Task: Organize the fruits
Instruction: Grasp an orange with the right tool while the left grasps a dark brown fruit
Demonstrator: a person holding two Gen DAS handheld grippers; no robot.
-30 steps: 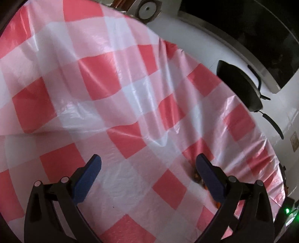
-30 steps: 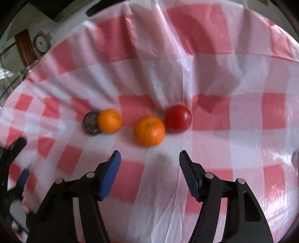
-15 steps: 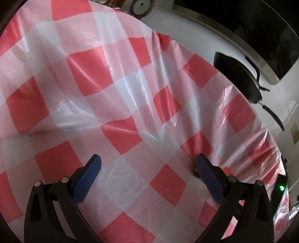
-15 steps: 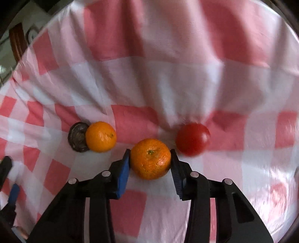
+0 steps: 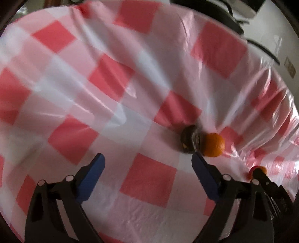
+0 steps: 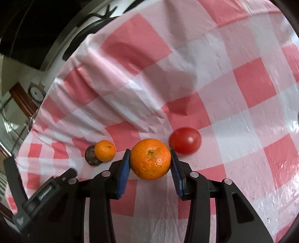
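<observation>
My right gripper [image 6: 150, 160] is shut on a large orange [image 6: 150, 158], its blue pads pressing both sides. Just right of it a red tomato [image 6: 185, 140] rests on the red and white checked cloth [image 6: 214, 84]. To the left a smaller orange [image 6: 105, 150] touches a dark round fruit [image 6: 91, 158]. In the left wrist view that dark fruit [image 5: 190, 139] and small orange [image 5: 214, 144] lie just beyond the right fingertip. My left gripper [image 5: 147, 164] has nothing between its jaws, which are closing. The other gripper's tip [image 5: 258, 171] shows at the lower right.
A dark pan [image 5: 214, 13] with a long handle lies on the white counter beyond the cloth's far edge. In the right wrist view the left gripper's black body [image 6: 43, 188] sits low at the left, near the cloth's edge.
The right gripper closed around the large orange and now grips it. The left gripper swung round, so the dark fruit and small orange came into its view.
</observation>
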